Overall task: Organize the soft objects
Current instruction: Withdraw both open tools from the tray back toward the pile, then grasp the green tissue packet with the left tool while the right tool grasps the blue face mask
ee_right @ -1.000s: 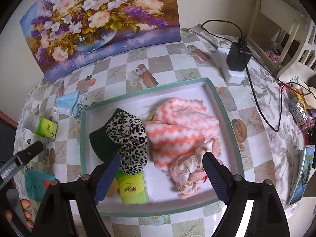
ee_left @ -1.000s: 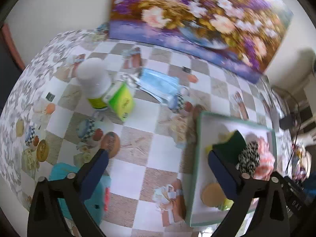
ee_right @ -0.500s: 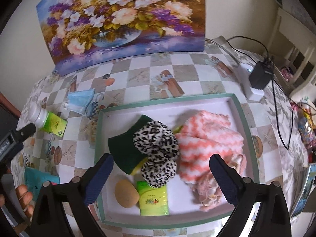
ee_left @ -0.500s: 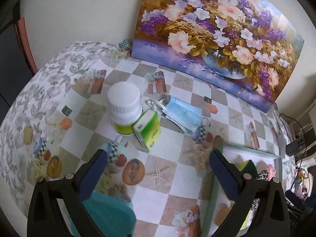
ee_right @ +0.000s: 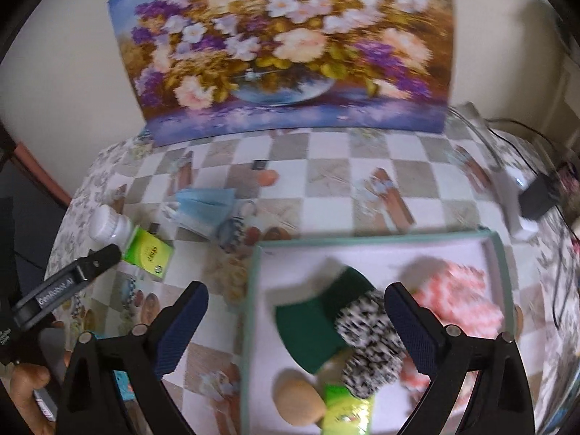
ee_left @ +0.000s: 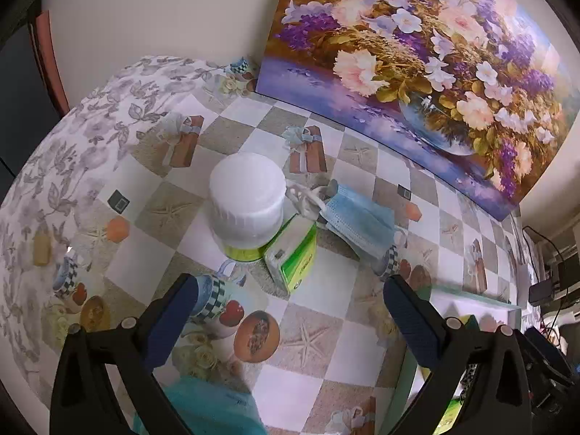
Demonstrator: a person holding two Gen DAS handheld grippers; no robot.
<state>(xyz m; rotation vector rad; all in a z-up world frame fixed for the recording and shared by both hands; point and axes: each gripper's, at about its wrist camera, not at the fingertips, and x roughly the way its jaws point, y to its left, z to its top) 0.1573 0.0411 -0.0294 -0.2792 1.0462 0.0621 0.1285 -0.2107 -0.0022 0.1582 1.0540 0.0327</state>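
Observation:
A blue face mask point(ee_left: 357, 219) lies on the checked tablecloth, also in the right wrist view point(ee_right: 203, 206). Beside it stand a white-capped bottle point(ee_left: 246, 203) and a green tissue pack point(ee_left: 295, 259). My left gripper point(ee_left: 290, 311) is open and empty, just short of the pack. A green-rimmed tray point(ee_right: 252, 311) holds a dark green cloth point(ee_right: 311, 326), a leopard-print cloth point(ee_right: 369, 344), a pink-and-white towel point(ee_right: 460, 301), a tan sponge point(ee_right: 299, 402) and a green pack point(ee_right: 348, 413). My right gripper point(ee_right: 295, 315) is open and empty above the tray's left rim.
A flower painting point(ee_left: 417, 47) leans on the wall at the table's back. A teal packet point(ee_left: 203, 409) lies at the near edge under the left gripper. A power strip with a black adapter point(ee_right: 533, 203) and cables sits at the right.
The left gripper has swung left, from over the tray's left rim to the bottle and tissue pack. The right gripper has drawn left from over the tray's middle to its left rim.

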